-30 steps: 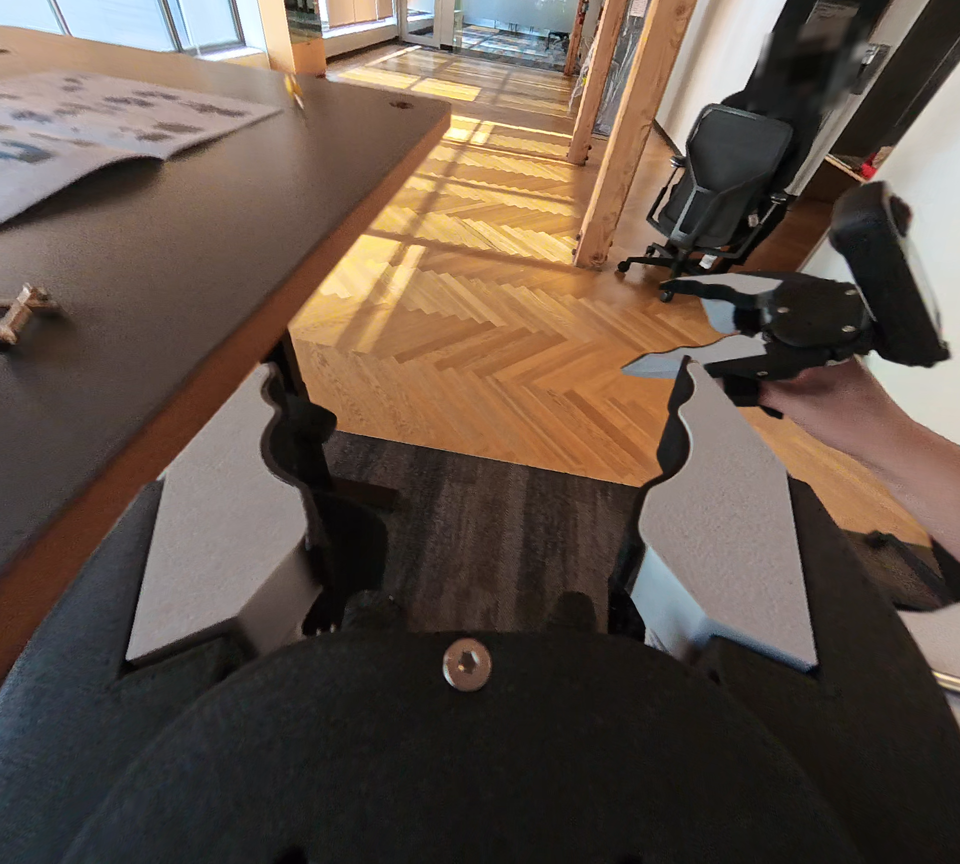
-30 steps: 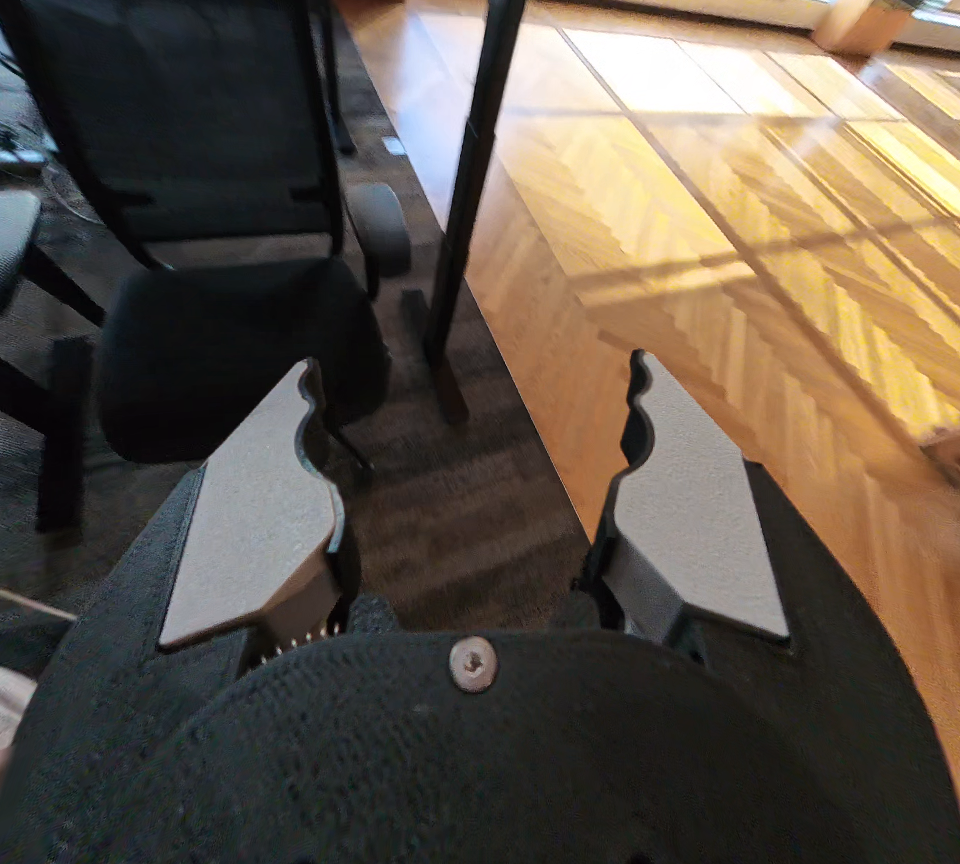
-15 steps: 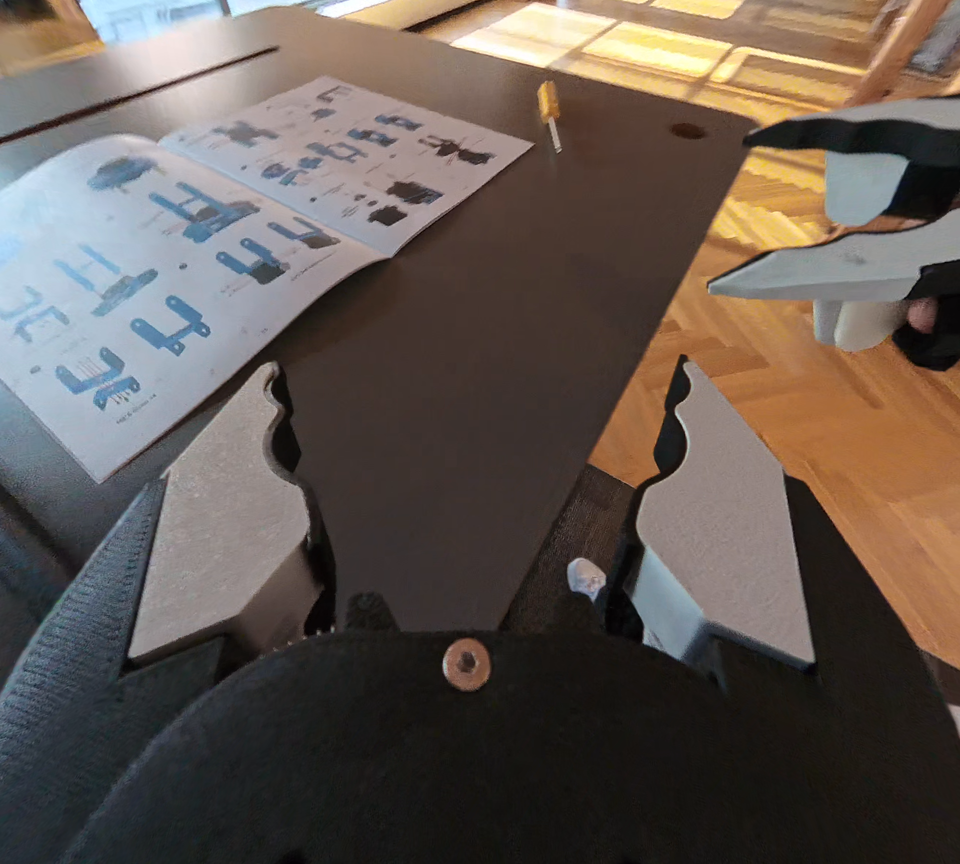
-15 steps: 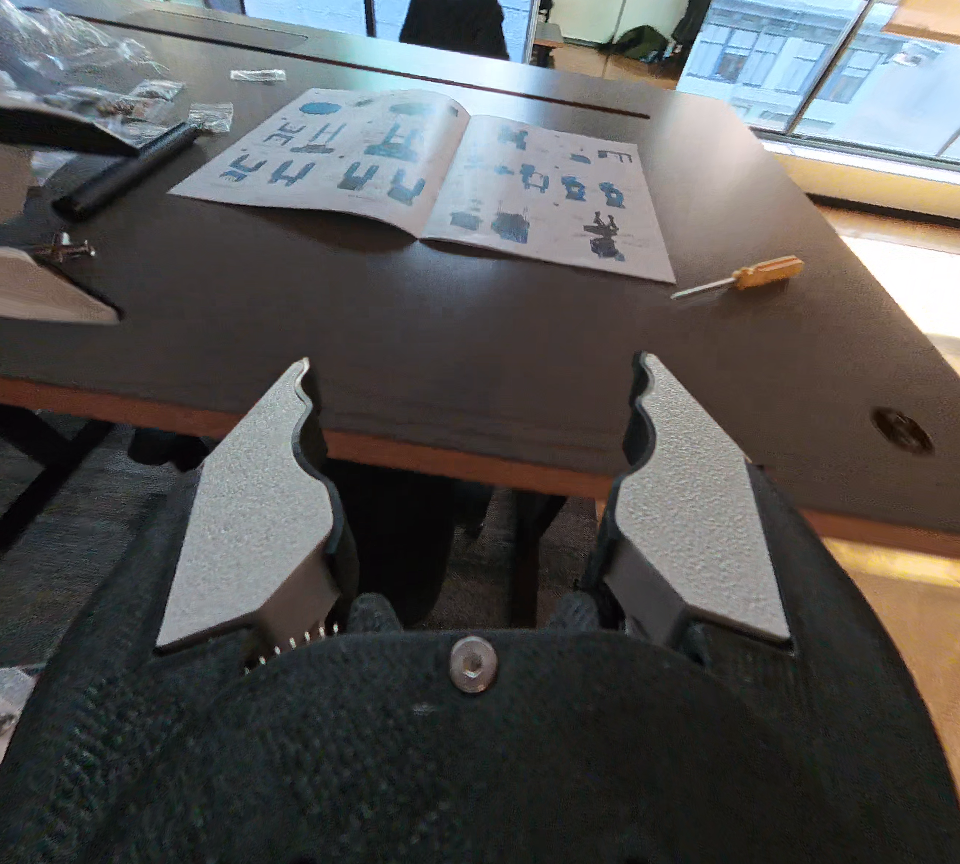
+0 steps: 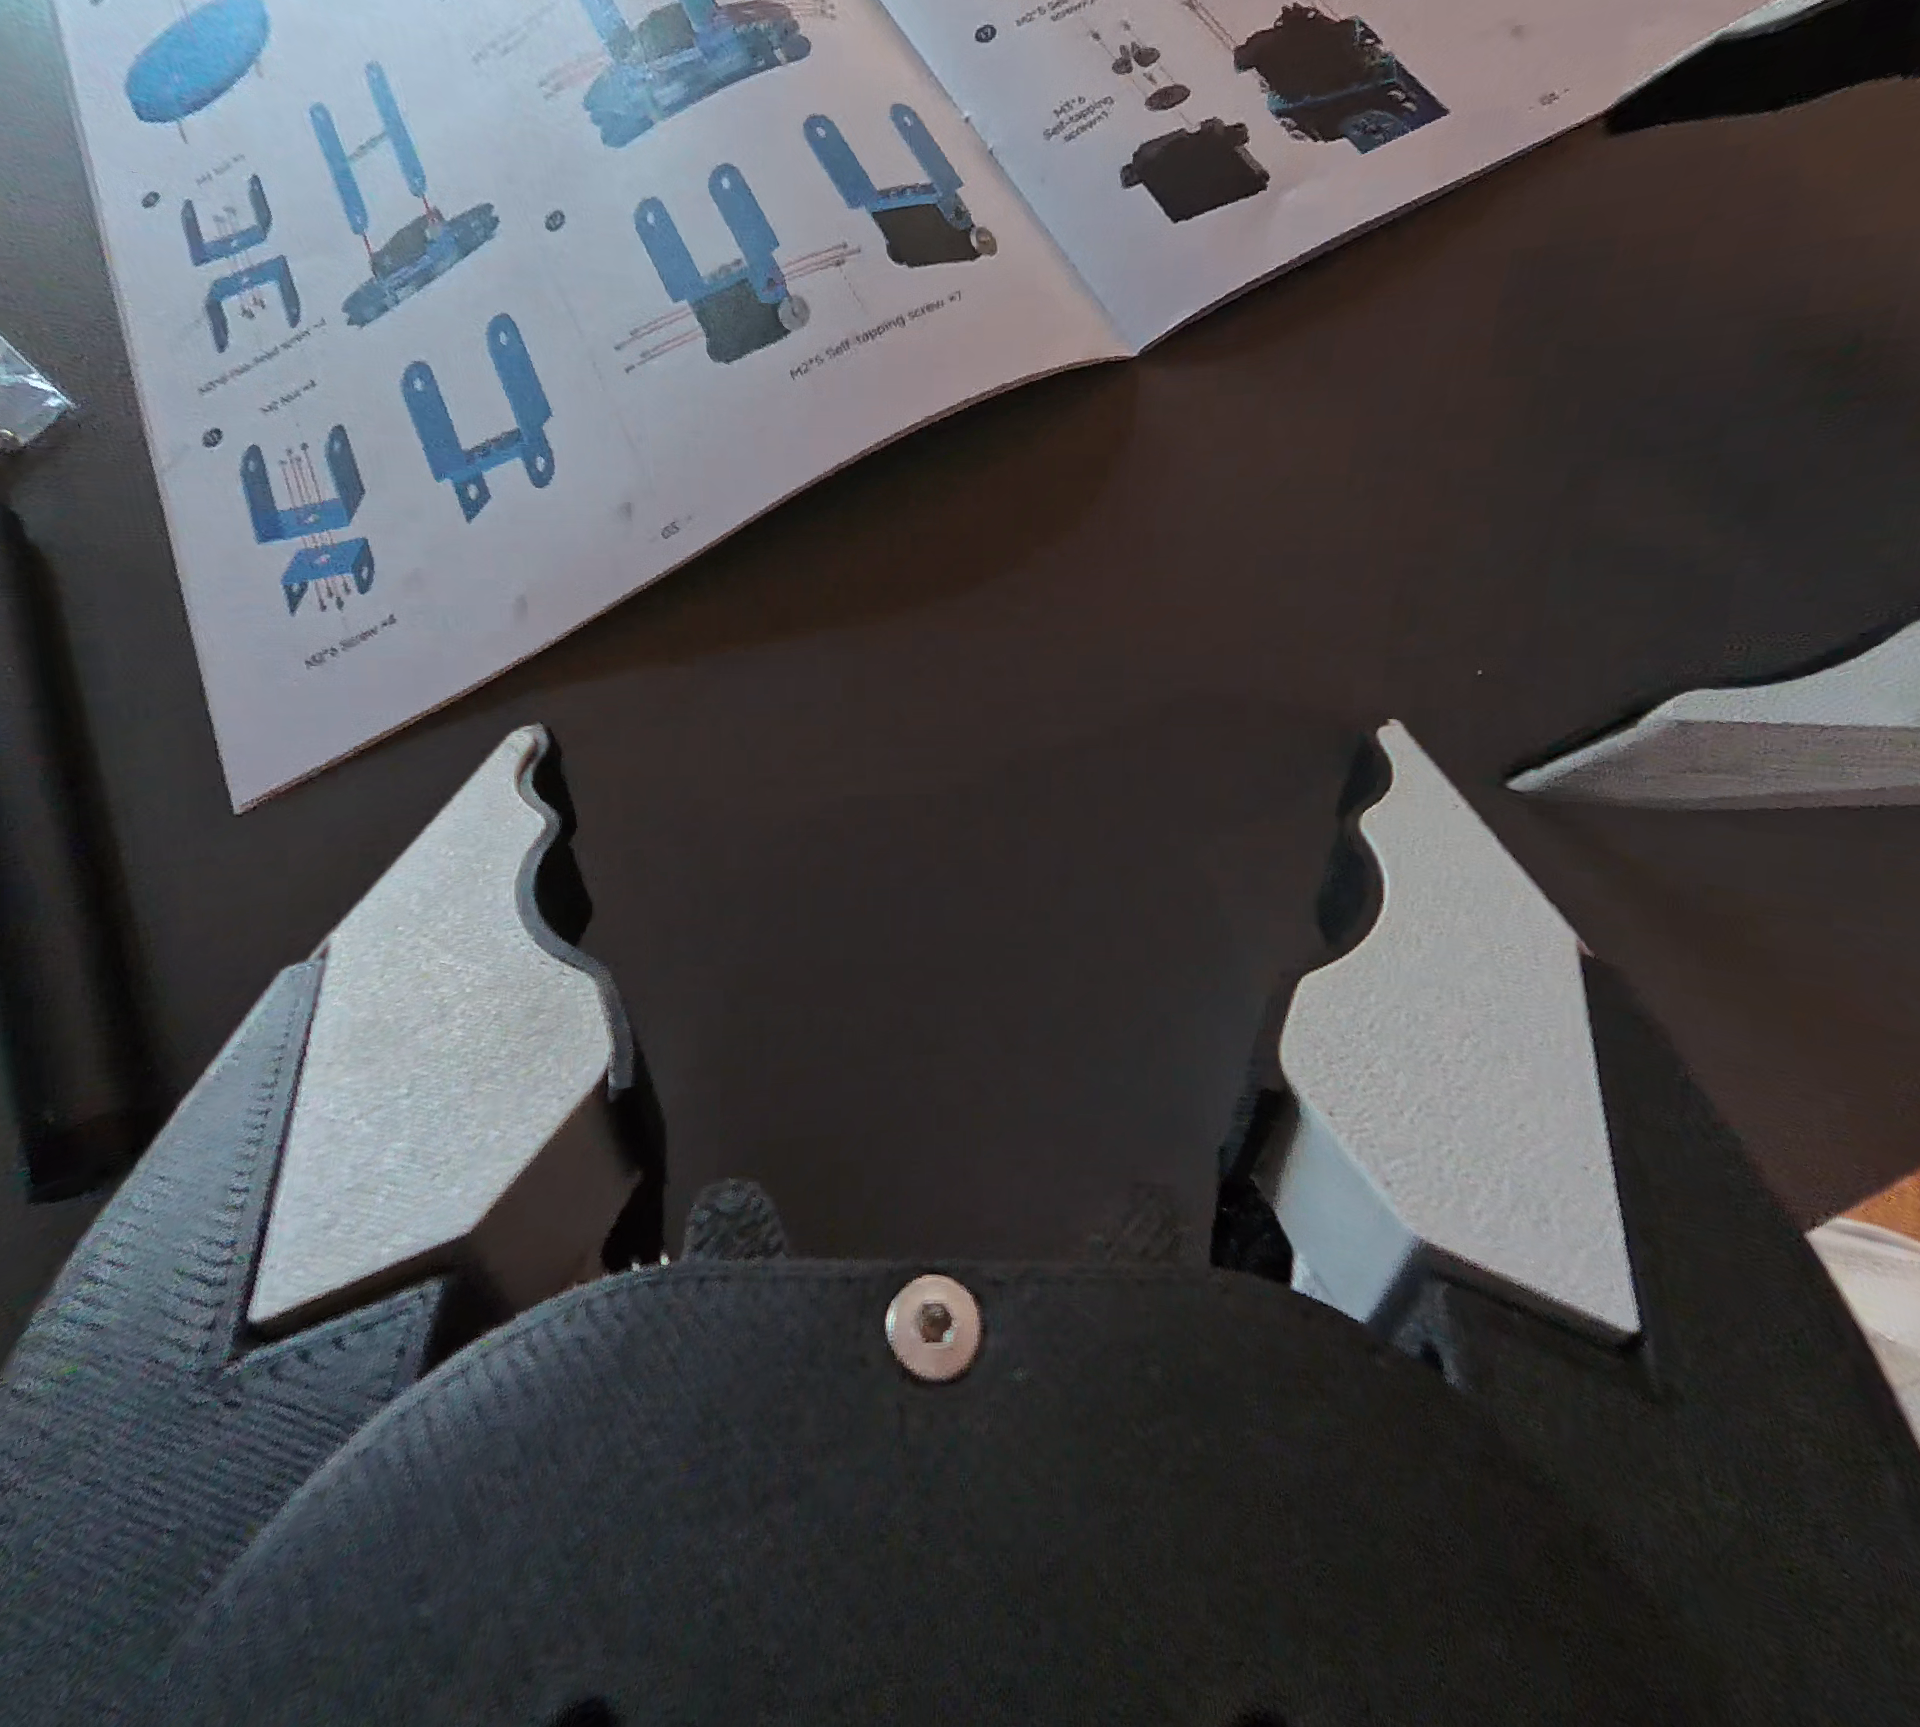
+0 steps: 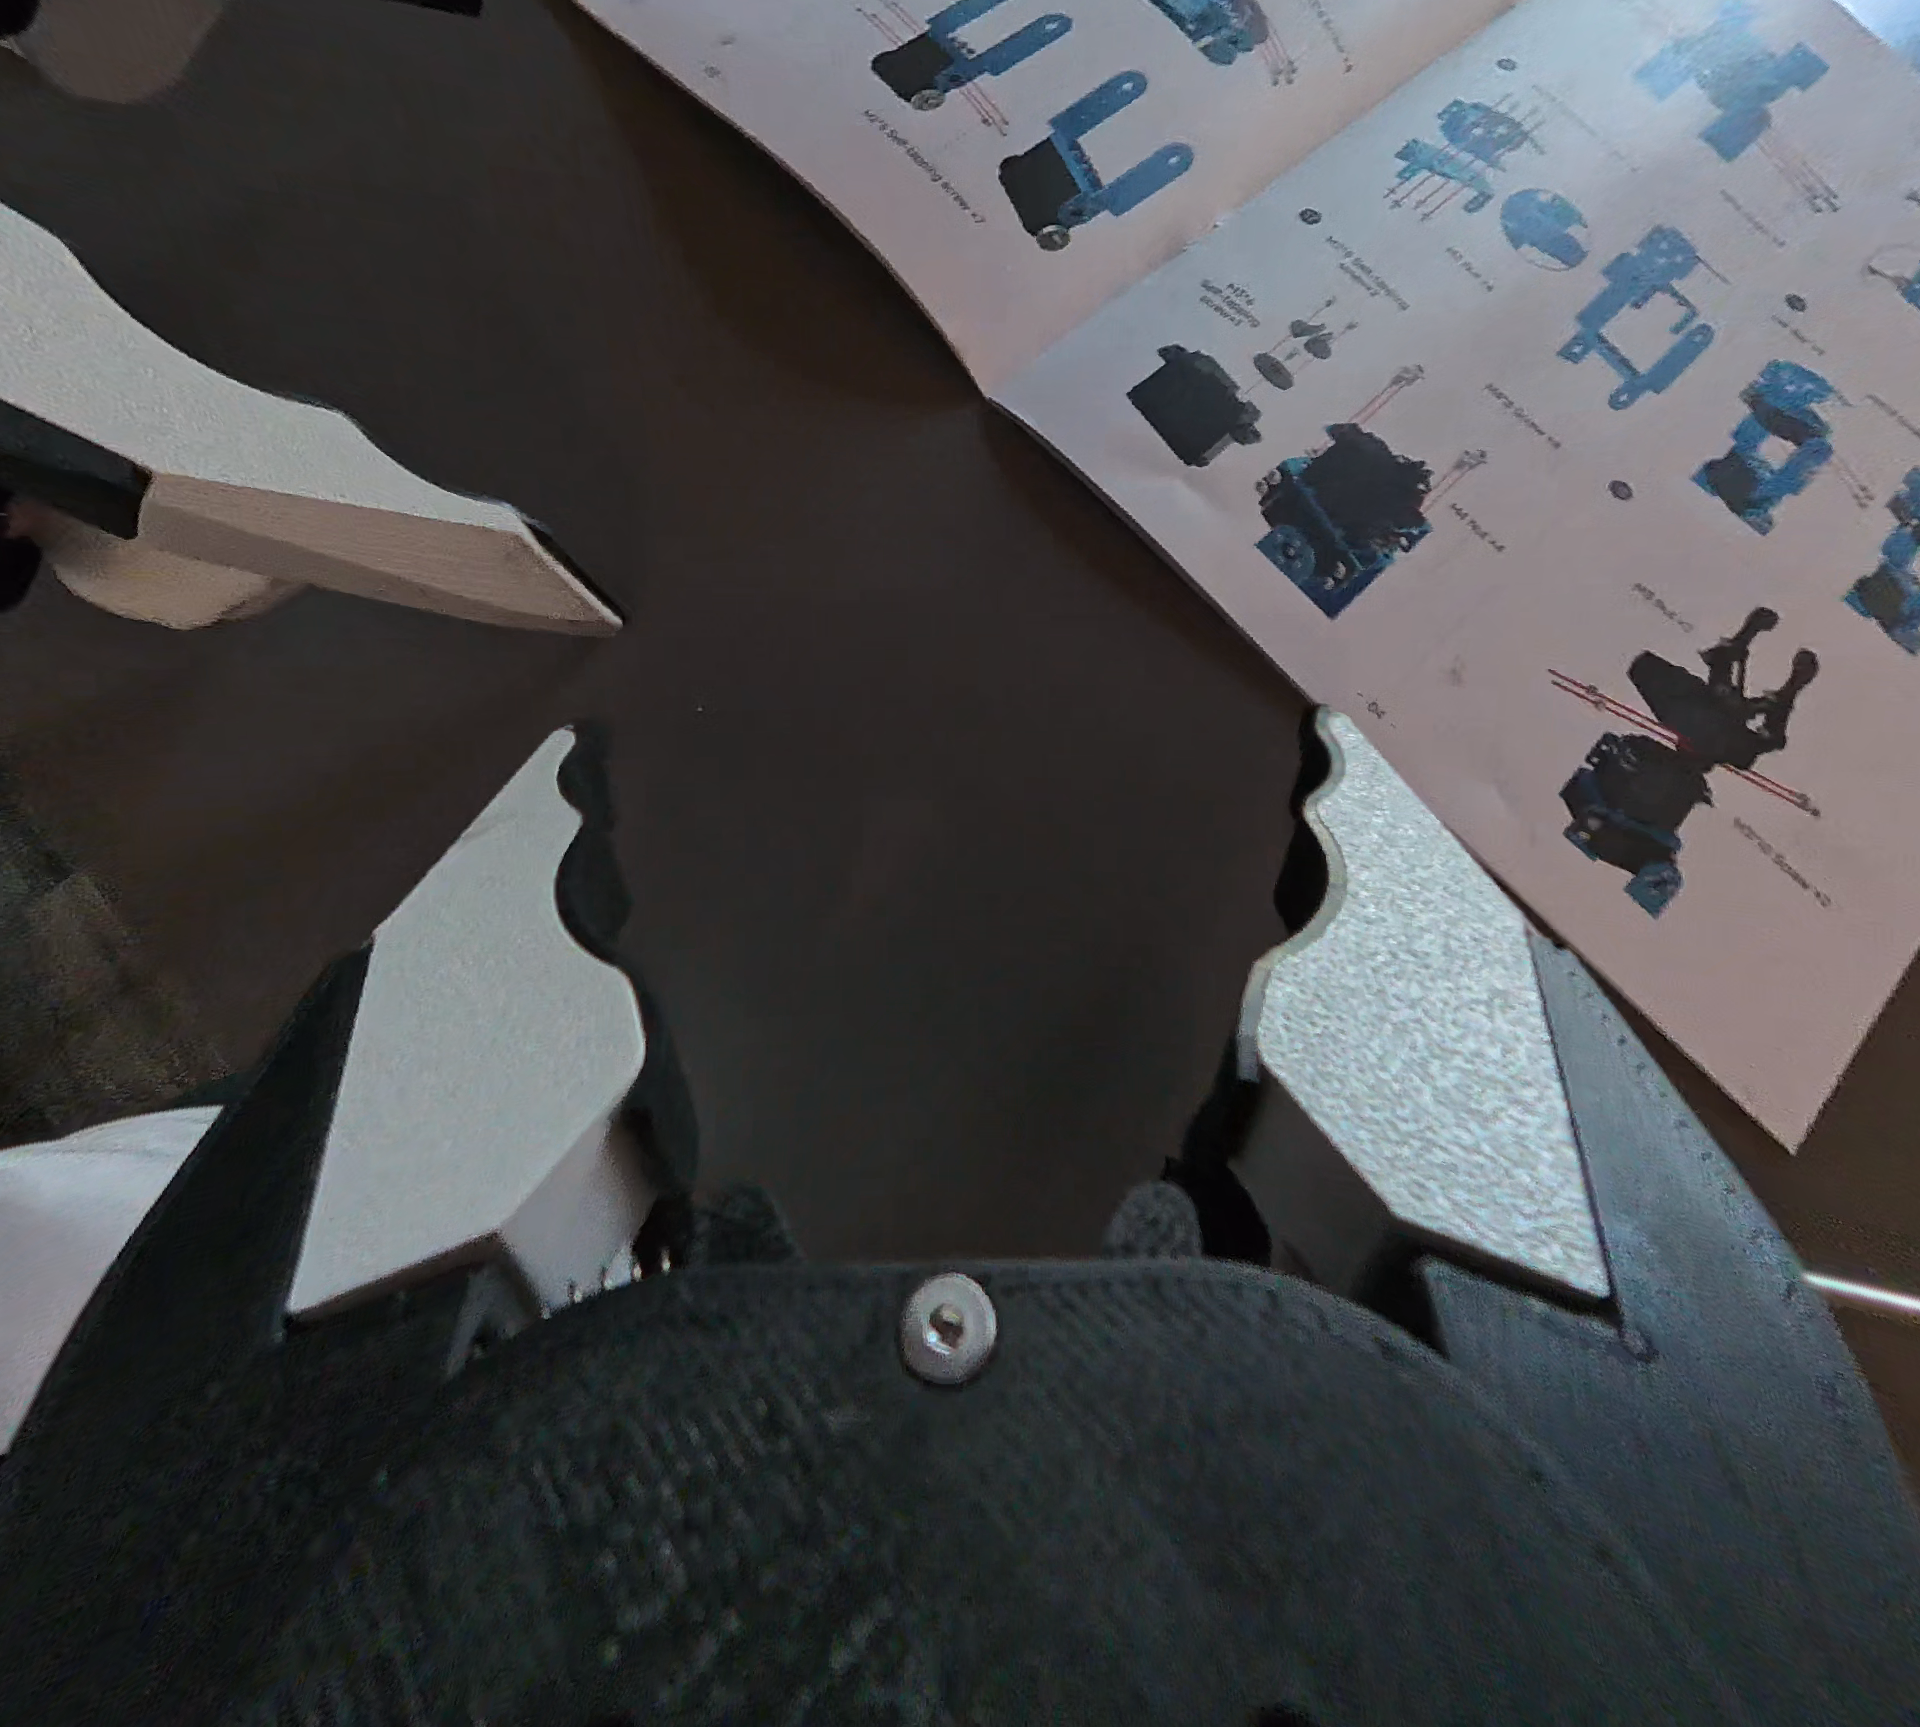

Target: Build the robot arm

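Two hand-held grippers hover low over a dark table (image 5: 1039, 534), both aimed at an open booklet (image 5: 623, 223) lying flat on it.

Left gripper (image 5: 956, 742): jaws spread wide, nothing between them, only bare tabletop. The booklet's near edge lies just beyond the fingertips, up and to the left in the left wrist view; no contact. A finger of the right gripper pokes in from the right edge of that view, close beside the left one.

Right gripper (image 6: 940, 732): jaws also spread wide & empty, bare table between them. In the right wrist view the booklet (image 6: 1351, 327) runs diagonally from top centre to the right edge; its near page edge passes just beside (perhaps under; cannot tell) the right-hand finger (image 6: 1423, 1033). The left gripper's fingers (image 6: 343, 534) enter from the left, apart and empty too.

Booklet pages show blue and black part diagrams w/ small captions. A dark bar-like thing (image 5: 62, 846) lies along the table's left side in the left wrist view, and a scrap of clear plastic (image 5: 26, 404) sits at the far left edge (too cropped to identify).

Nothing is gripped or touched by either tool; the booklet is the nearest object to both.
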The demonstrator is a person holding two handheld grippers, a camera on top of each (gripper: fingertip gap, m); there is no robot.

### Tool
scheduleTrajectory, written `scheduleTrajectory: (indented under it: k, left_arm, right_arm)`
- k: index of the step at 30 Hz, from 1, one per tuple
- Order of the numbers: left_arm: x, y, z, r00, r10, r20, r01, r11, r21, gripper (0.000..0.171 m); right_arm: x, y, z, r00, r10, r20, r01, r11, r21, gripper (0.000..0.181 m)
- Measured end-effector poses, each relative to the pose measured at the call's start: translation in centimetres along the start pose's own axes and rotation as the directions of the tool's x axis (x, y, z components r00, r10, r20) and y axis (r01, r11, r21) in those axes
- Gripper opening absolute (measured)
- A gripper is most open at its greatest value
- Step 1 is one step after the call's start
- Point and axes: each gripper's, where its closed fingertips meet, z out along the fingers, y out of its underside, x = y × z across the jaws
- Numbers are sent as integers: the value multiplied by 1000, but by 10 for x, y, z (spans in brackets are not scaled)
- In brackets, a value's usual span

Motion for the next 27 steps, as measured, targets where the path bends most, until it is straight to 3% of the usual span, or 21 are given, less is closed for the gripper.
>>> scheduleTrajectory:
  k: [10,19,24,27]
  left_arm:
    - [2,18,-7,993,-120,-12,119,992,-36,142]
    - [6,17,-8,995,-78,-56,75,996,-48,138]
    - [9,4,8,993,-28,-112,22,998,-53,143]
    - [13,-6,16,988,9,-153,-15,999,-34,136]
  right_arm:
    - [-3,3,8,996,40,80,-37,999,-34,129]
    - [-5,4,6,996,52,75,-50,998,-38,130]
    - [-3,3,9,995,92,34,-90,995,-48,137]
    - [3,1,12,991,132,-15,-133,990,-50,139]
